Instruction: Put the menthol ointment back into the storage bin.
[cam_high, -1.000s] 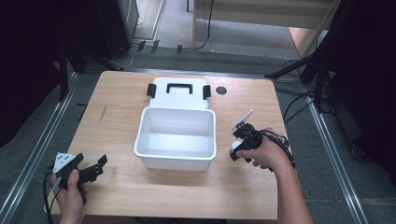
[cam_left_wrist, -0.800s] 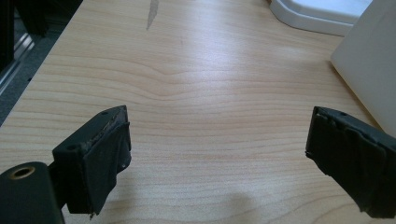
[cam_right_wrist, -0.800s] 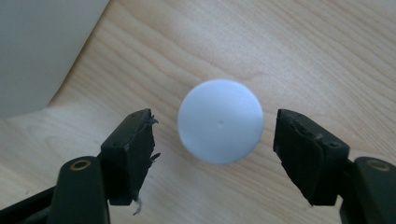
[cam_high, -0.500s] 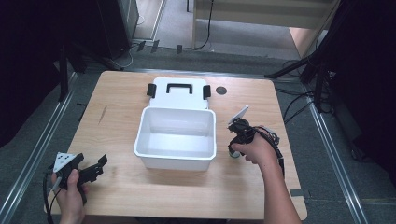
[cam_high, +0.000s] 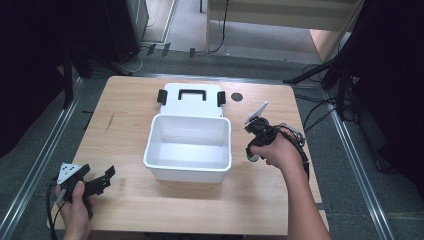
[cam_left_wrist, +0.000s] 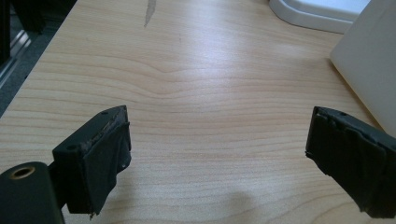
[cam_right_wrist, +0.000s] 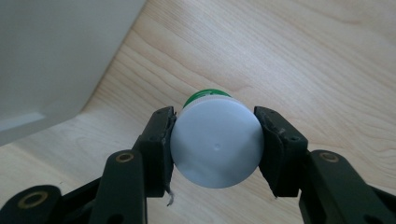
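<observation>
While clamped by its white cap in the right gripper (cam_right_wrist: 215, 140), green bottle (cam_right_wrist: 205, 95) just beside the open white box (cam_high: 189, 146), probably bound for it; left gripper (cam_left_wrist: 219, 154) gaping wide, empty, low over bare desk (cam_high: 125, 122), apparently waiting.

L hand (cam_high: 75, 202) came in at the bottom-left corner, gripping the left claw (cam_high: 106, 179), which sat low over the table w/ jaws spread wide apart, nothing btwn them. R forearm reached in from bottom right; R hand (cam_high: 278, 152) held the right claw (cam_right_wrist: 215, 140), jaws pointing down, clamped on either side of a white-capped bottle (cam_right_wrist: 215, 142).
</observation>
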